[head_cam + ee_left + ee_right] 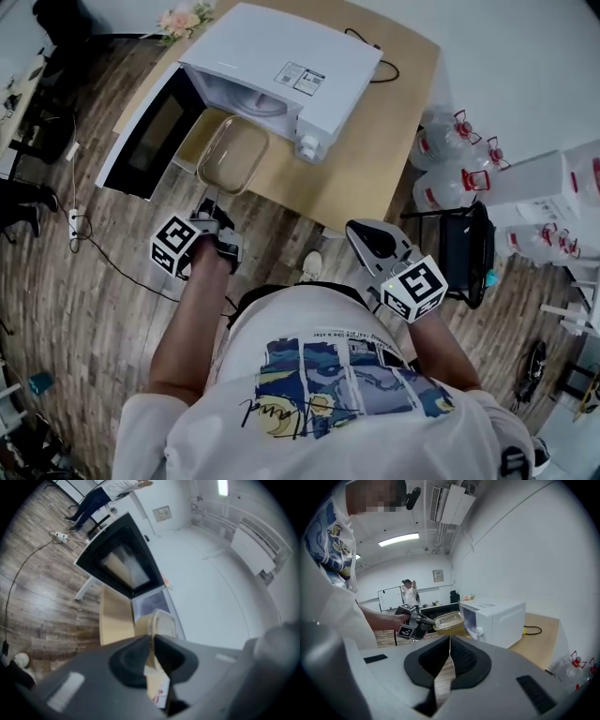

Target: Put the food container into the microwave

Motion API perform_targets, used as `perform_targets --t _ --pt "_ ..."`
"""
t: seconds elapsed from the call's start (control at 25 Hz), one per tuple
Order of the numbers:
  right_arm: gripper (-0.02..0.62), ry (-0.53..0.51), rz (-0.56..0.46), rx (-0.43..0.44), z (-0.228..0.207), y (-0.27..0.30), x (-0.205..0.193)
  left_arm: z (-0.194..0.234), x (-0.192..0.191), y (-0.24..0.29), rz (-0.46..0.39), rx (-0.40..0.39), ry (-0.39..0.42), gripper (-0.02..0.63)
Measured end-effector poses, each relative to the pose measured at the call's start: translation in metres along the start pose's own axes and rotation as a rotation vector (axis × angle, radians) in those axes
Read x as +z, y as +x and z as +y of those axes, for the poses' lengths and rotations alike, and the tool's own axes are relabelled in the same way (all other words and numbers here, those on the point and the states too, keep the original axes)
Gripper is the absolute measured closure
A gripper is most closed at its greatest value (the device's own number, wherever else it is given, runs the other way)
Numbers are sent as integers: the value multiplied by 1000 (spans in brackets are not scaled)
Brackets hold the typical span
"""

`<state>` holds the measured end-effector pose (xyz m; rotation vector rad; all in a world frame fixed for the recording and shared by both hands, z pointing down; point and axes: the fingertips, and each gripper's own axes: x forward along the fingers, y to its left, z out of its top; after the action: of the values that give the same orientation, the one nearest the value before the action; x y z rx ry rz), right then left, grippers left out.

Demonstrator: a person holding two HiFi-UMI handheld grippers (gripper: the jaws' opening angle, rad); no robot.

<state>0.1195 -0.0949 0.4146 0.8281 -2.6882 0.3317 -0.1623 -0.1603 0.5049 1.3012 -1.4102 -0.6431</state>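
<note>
Left claw (212,212) clamped on near short end of food container (232,155), held level over the surface (375,155) edge, long axis pointing from claw toward open microwave (281,70) cavity; right claw (358,232) pressed together, empty.

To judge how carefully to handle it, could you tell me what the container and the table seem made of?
The container looks like clear glass or hard plastic: see-through, with a glossy rim. The table looks like pale wood or laminate: even tan, matte.

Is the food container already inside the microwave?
No, the left gripper holds the food container in the air outside the open microwave.
</note>
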Motion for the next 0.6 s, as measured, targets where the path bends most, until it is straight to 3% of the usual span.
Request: perform_targets --t 0.24,0.6 --pt "583 21 36 14 -47 -7 -15 -1 -3 62 -41 30 -46 566" --pt "583 55 46 -49 -78 7 -5 -8 0 152 -12 42 -77 566"
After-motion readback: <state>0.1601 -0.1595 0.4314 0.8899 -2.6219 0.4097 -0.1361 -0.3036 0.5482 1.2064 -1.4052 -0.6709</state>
